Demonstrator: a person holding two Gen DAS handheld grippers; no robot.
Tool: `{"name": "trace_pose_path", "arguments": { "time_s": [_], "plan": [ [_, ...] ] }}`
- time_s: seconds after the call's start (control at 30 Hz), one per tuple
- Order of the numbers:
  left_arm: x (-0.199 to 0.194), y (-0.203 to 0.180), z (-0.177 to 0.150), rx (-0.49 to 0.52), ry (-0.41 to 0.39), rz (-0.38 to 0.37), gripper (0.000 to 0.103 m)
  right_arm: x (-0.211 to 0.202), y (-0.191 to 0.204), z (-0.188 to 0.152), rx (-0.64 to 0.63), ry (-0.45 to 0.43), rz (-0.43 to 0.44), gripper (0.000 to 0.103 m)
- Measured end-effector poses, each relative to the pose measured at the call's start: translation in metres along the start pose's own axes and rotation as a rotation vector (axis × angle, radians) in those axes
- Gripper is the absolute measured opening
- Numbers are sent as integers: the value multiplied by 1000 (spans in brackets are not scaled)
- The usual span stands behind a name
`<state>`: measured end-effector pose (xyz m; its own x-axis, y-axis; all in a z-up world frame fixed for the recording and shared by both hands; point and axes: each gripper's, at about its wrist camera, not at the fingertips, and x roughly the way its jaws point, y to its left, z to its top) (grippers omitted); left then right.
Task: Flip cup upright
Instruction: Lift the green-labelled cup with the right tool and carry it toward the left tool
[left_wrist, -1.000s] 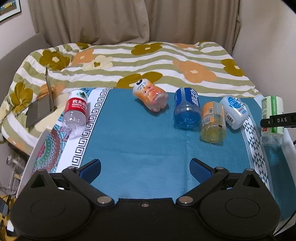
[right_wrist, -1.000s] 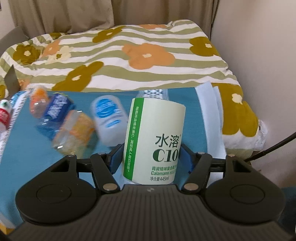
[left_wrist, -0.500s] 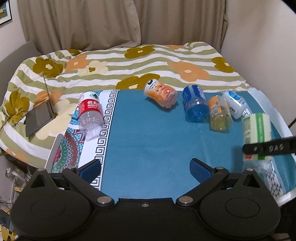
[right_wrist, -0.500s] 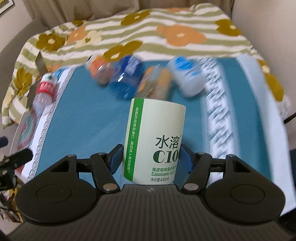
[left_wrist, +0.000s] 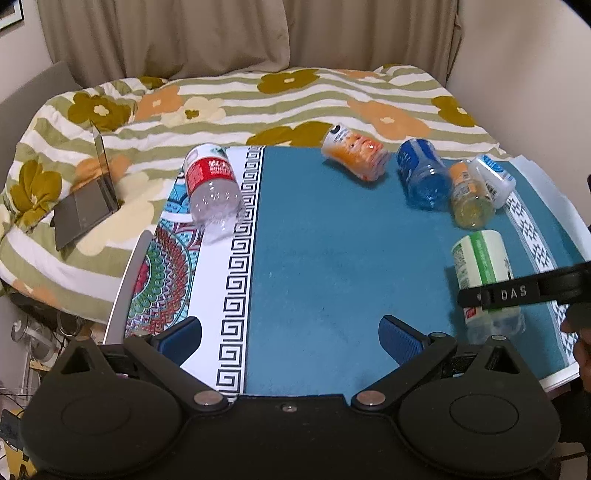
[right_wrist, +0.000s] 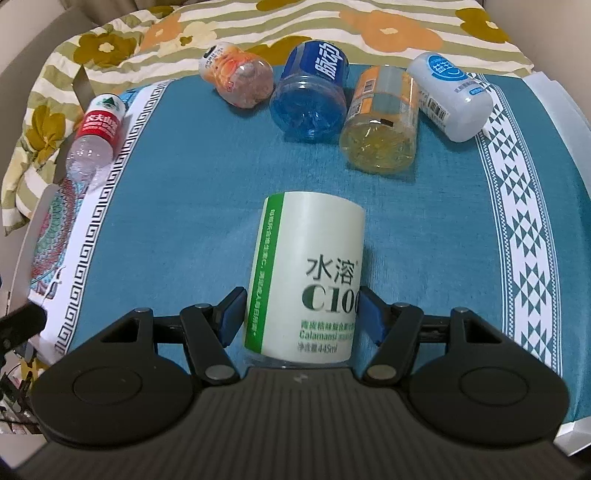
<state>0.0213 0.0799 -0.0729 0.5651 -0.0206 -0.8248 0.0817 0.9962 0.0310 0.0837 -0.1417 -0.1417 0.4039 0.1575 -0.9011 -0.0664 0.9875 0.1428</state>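
My right gripper (right_wrist: 301, 314) is shut on the pale green C100 cup (right_wrist: 306, 273), a cut bottle with a green-striped label. In the left wrist view the cup (left_wrist: 482, 266) stands nearly upright at the right of the blue mat, with the right gripper's finger (left_wrist: 517, 291) across it. My left gripper (left_wrist: 290, 338) is open and empty, low over the mat's near edge.
Several cut bottles lie on their sides at the mat's far edge: orange (right_wrist: 238, 79), blue (right_wrist: 312, 92), yellow (right_wrist: 382, 123), white (right_wrist: 452, 96), and a red-labelled one (right_wrist: 94, 136) at the left. A laptop (left_wrist: 86, 195) sits on the floral bedding. A wall is at the right.
The right gripper has carried the green cup from the mat's far right corner toward the near middle-right and tilted downward. The left gripper pulled back and rose slightly.
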Motion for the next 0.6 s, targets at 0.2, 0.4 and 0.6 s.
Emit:
{"name": "trace_pose_path", "arguments": {
  "time_s": [0.2, 0.4, 0.6],
  "plan": [
    [3, 5, -3, -2, 6, -8, 103, 5, 0, 0, 20, 0, -11, 80],
    [2, 2, -3, -1, 4, -18, 103, 2, 3, -1, 15, -4, -35, 99],
    [-1, -5, -3, 6, 0, -23, 103, 0, 3, -2, 10, -5, -28, 99]
  ]
}}
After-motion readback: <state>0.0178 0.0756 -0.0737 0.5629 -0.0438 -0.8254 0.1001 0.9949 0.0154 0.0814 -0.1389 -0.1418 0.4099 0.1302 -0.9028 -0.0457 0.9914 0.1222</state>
